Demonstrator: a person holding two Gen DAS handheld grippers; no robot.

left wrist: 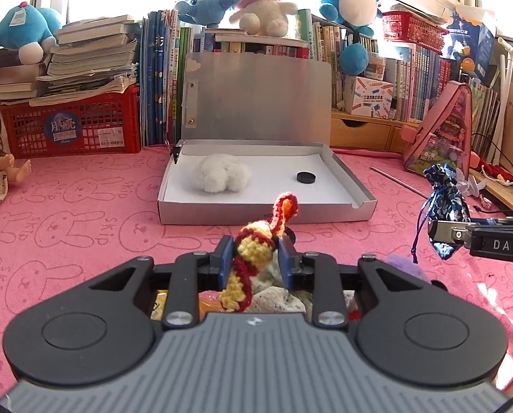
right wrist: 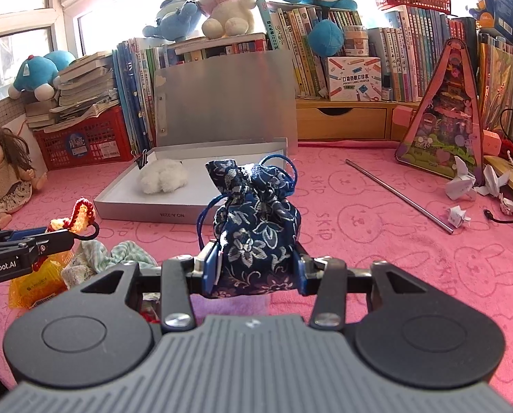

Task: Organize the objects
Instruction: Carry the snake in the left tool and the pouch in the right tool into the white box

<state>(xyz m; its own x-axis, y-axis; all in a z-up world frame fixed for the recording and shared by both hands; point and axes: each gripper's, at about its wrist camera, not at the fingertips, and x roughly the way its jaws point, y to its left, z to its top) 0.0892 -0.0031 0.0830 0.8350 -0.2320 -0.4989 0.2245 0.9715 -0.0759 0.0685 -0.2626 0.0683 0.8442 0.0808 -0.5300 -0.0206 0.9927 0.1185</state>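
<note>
An open silver box (left wrist: 346,170) with its lid upright stands on the pink cloth; a white fluffy ball (left wrist: 221,173) and a black round puck (left wrist: 307,177) lie inside. The box also shows in the right wrist view (right wrist: 146,211). My left gripper (left wrist: 256,256) is shut on a yellow, red and orange crocheted toy (left wrist: 258,244), held above the cloth in front of the box. My right gripper (right wrist: 256,263) is shut on a blue floral drawstring pouch (right wrist: 256,223), right of the left gripper; the pouch also shows in the left wrist view (left wrist: 446,203).
A pile of cloths (right wrist: 112,256) and an orange packet (right wrist: 36,284) lie under the left gripper. A metal rod (right wrist: 399,194), folded paper figures (right wrist: 463,182), a pink triangular toy (right wrist: 444,117), a doll (right wrist: 5,172), a red crate (left wrist: 70,127) and books ring the cloth.
</note>
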